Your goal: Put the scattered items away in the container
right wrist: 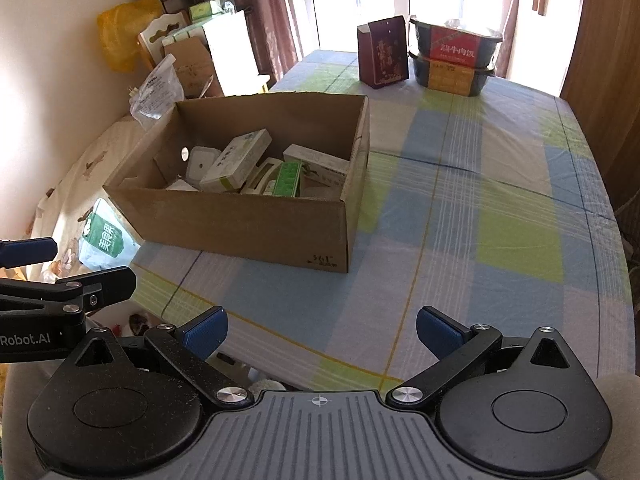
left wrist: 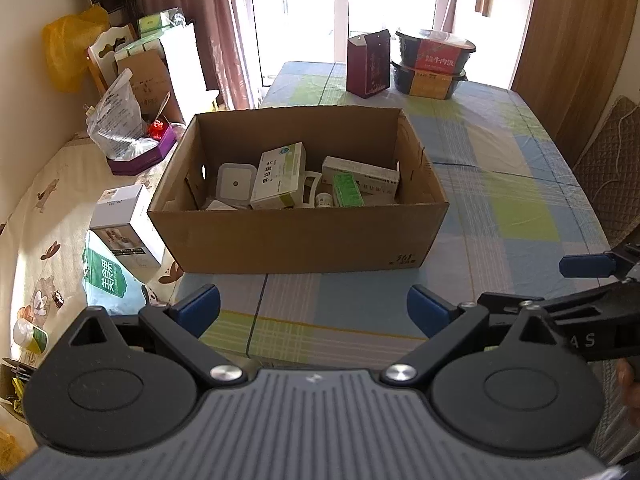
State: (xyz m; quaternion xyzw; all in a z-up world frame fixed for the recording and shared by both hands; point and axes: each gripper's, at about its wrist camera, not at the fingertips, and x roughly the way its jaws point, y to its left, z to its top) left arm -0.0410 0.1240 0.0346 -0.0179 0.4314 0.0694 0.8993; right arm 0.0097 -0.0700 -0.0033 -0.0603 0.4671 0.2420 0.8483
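"361" printed on cardboard box (right wrist: 256, 232) (low corner), "Robot.AI" on left gripper (right wrist: 28, 268) body

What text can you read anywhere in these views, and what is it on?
"361": near corner of the cardboard box.
"牛肉饭": red label of the top black tray.
"Robot.AI": left gripper body.
"A S": right gripper body, partly cut off.
Packs inside the box, green bag, white carton: print too blurred to read.

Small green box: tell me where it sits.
The small green box lies inside the cardboard box, toward its right, just in front of a long white carton.
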